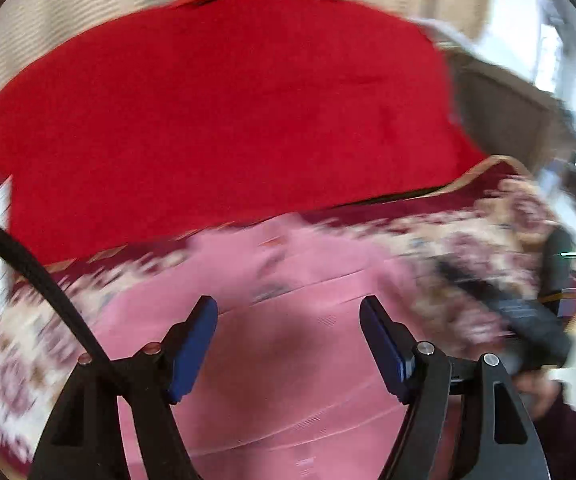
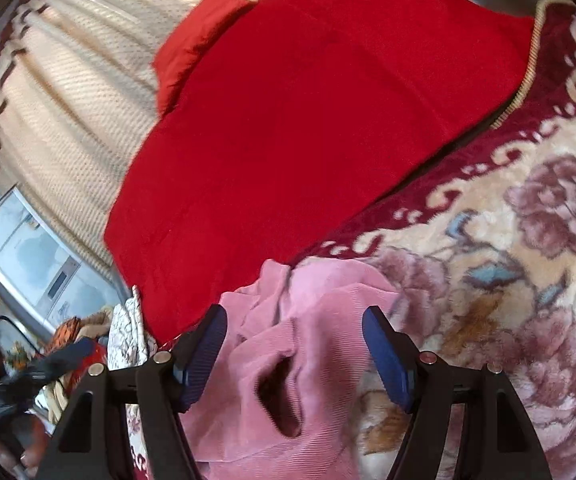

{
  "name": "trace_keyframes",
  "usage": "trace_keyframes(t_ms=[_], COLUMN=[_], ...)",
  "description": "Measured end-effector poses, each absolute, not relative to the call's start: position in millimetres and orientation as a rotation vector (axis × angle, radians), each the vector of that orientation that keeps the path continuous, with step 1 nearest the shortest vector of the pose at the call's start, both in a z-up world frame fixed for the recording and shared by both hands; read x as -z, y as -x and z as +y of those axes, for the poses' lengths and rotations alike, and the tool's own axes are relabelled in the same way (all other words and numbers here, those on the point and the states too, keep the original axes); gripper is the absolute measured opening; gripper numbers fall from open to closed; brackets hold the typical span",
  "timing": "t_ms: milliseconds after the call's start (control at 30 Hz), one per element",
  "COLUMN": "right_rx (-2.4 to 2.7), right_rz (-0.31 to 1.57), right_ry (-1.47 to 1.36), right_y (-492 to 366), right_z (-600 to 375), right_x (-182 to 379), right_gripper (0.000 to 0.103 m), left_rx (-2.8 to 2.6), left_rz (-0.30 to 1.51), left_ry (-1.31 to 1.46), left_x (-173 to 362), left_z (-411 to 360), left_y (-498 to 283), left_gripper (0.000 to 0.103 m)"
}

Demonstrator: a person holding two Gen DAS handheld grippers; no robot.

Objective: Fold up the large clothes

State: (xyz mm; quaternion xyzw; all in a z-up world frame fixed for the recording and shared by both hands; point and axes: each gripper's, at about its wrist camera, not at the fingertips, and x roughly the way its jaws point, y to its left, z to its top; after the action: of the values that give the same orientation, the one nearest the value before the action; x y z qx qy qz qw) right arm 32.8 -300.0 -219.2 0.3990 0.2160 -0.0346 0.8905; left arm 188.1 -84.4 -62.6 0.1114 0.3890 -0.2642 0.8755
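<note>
Pink ribbed garment [image 2: 288, 360] lay rumpled on a floral blanket [image 2: 528, 280], its near folds bunched with a dark opening showing. Just beyond the garment, a red cloth [image 2: 288, 120] was spread flat, overlapping the blanket's maroon border. The right gripper [image 2: 294, 352] hung over the garment with its blue pads wide apart, holding nothing. The left gripper [image 1: 288, 344] was likewise spread wide above the garment [image 1: 288, 360], gripping nothing; that view was blurred. No containers could be made out.
</note>
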Motion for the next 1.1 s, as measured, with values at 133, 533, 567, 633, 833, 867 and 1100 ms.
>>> trace_keyframes(t_ms=[133,533,567,633,833,867,1100], right_rx=[-0.004,-0.056,-0.057,-0.055,-0.073,-0.065,-0.135], right_rz=[0.480,0.738,0.739,0.724,0.681,0.742,0.727], right_ry=[-0.690,-0.569,-0.562,-0.579,-0.514,-0.511,-0.543], right_y=[-44,-93,-92,-88,-79,-84,-62], right_z=[-263,-216,-215,-217,-208,-207,-213], right_x=[209,249,248,246,235,243,232], right_gripper=[0.073,0.065,0.065,0.065,0.065,0.065,0.066], left_rx=[0.265,0.089,0.098,0.124,0.129,0.133,0.184], left_rz=[0.880,1.024,1.025,1.024,0.938,0.929,0.929], left_ry=[-0.247,-0.198,-0.197,-0.193,-0.168,-0.156,-0.122], left_x=[101,194,192,187,168,166,174], left_z=[-27,37,40,48,83,92,165], left_y=[-218,-250,-249,-250,-219,-212,-129], left_gripper=[0.074,0.077,0.077,0.077,0.077,0.077,0.077])
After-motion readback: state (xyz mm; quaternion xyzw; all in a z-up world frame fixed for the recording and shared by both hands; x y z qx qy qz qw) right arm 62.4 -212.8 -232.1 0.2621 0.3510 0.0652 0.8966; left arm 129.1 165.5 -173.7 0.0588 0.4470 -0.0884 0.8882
